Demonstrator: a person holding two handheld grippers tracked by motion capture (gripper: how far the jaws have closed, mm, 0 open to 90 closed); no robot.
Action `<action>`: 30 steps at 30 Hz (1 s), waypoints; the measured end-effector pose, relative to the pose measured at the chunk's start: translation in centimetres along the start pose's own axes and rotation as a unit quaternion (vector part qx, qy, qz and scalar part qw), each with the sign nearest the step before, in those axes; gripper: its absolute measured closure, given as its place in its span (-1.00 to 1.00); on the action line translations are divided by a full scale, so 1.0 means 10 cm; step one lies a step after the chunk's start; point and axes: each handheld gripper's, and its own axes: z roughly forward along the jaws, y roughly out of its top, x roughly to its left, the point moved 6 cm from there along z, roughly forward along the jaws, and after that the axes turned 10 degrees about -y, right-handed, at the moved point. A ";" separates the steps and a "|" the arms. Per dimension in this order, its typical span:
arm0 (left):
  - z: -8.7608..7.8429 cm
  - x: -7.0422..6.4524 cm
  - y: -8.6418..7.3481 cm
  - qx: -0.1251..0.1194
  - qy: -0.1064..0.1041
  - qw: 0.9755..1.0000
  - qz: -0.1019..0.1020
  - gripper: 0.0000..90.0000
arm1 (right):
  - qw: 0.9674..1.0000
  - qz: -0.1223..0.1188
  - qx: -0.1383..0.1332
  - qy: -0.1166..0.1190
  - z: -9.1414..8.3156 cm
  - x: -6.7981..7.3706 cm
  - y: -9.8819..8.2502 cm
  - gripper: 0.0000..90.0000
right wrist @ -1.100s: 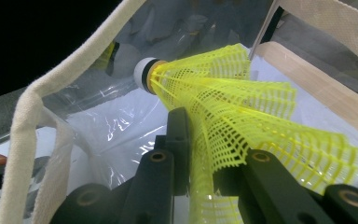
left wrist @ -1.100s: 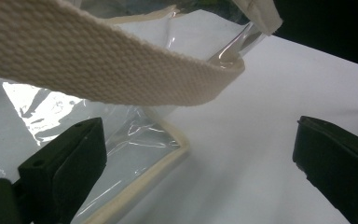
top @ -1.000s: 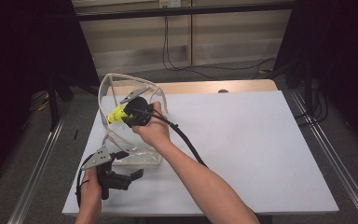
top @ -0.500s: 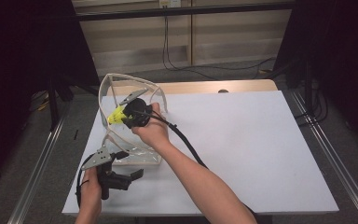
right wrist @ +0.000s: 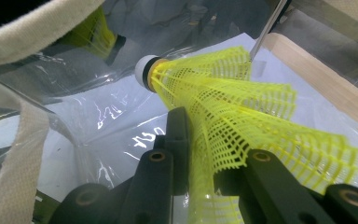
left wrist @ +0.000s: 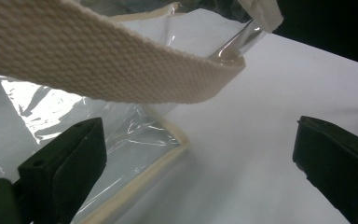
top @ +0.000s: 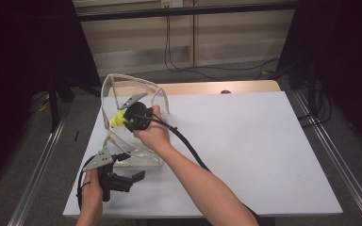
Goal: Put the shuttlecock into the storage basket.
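Note:
A clear plastic bag point(top: 122, 96) with cream fabric trim and straps stands open at the table's left side. My right gripper point(top: 122, 120) reaches into the bag's mouth, shut on a yellow mesh shuttlecock point(top: 117, 119) with a white cork tip point(right wrist: 143, 68). In the right gripper view the shuttlecock point(right wrist: 233, 116) is pinched by its skirt between the jaws, above the bag's clear wall. My left gripper point(top: 139, 176) is open near the table's front left, just in front of the bag. In the left gripper view a cream strap point(left wrist: 98, 60) crosses overhead and the bag's trimmed corner point(left wrist: 168, 140) lies between the jaws.
The white table top point(top: 245, 141) stretches wide to the right of the bag. A wooden strip point(top: 202, 88) runs along its far edge. Metal rails point(top: 332, 155) flank the table, and cables hang by the back wall point(top: 169, 42).

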 end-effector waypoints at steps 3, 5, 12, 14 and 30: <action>0.00 0.00 0.00 0.000 -0.002 1.000 0.000 -0.94 | 1.000 0.004 0.001 0.002 0.01 0.00 -0.02 0.75; 0.00 0.00 0.00 0.001 -0.002 1.000 0.000 -0.94 | 1.000 0.002 0.005 0.002 0.03 0.00 -0.04 0.75; 0.01 0.00 0.00 0.000 -0.001 1.000 -0.001 -0.94 | 1.000 0.001 0.006 0.004 0.06 0.01 -0.06 0.75; 0.01 0.00 0.00 0.000 -0.002 1.000 0.000 -0.94 | 1.000 0.000 0.007 0.002 0.06 0.01 -0.07 0.75; 0.01 0.00 -0.01 0.002 -0.002 1.000 0.000 -0.94 | 1.000 -0.014 0.026 0.010 0.15 0.03 -0.14 0.93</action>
